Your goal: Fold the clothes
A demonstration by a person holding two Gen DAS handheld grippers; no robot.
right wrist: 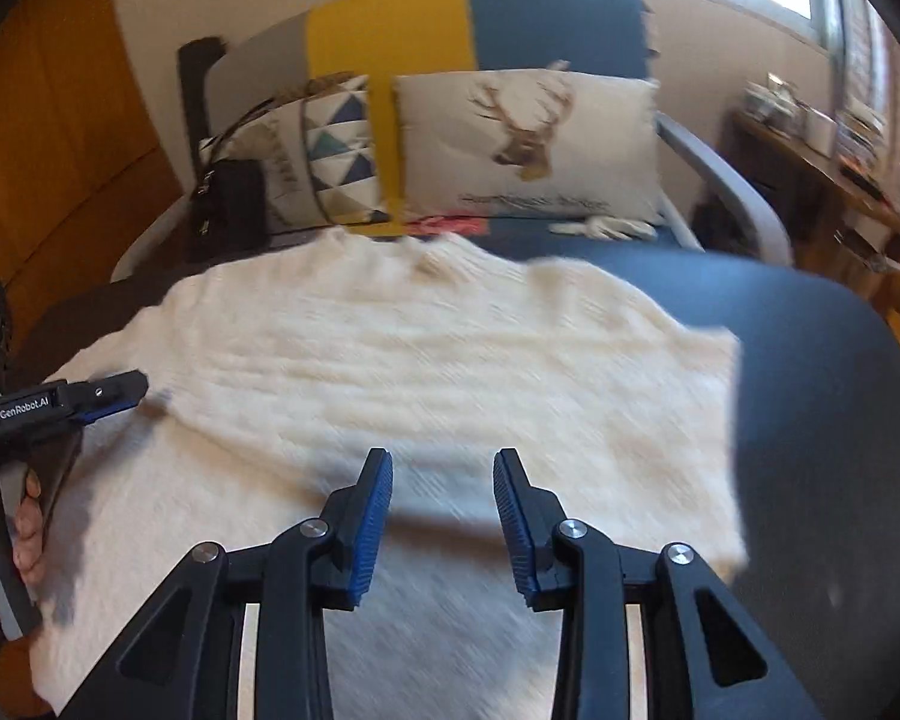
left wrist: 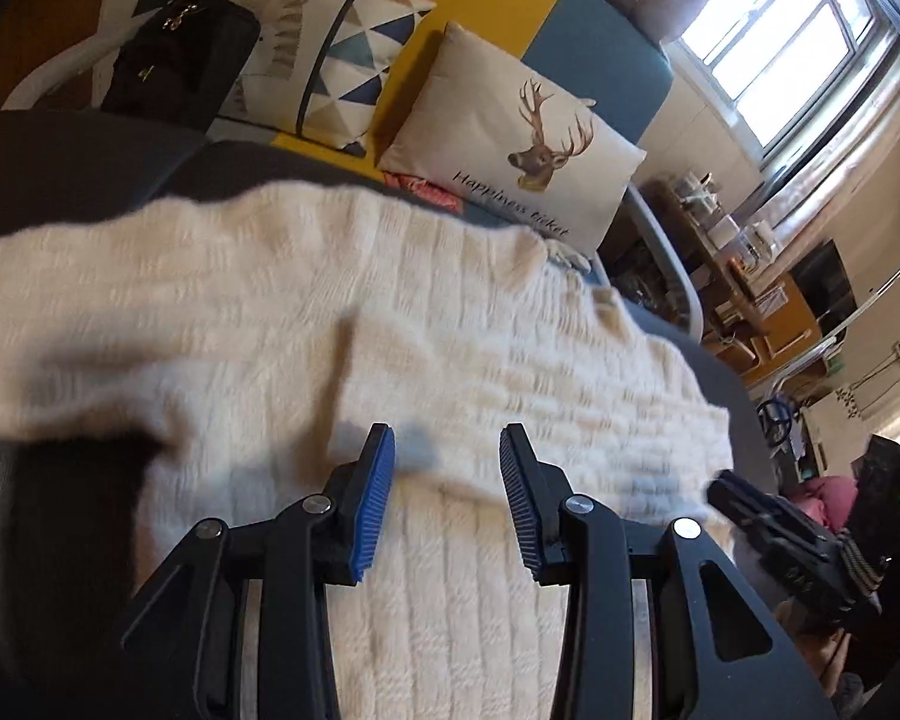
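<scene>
Left gripper (left wrist: 447, 444): blue-padded jaws spread wide, nothing between them, poised over cloth.
Right gripper (right wrist: 443, 468): likewise gaping, empty-handed, probably lining up on an edge.
Cream ribbed knit sweater (right wrist: 426, 354): lies spread over dark grey padded surface (right wrist: 822, 396), one layer lapped across near side.
Black handbag (left wrist: 180, 60): on sofa behind; contents unseen.

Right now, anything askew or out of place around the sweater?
Nothing damaged or spilled. The white sweater lies spread on the dark surface, not yet squared: its far edge runs wavy. Both the left gripper and right gripper are open, empty.
</scene>
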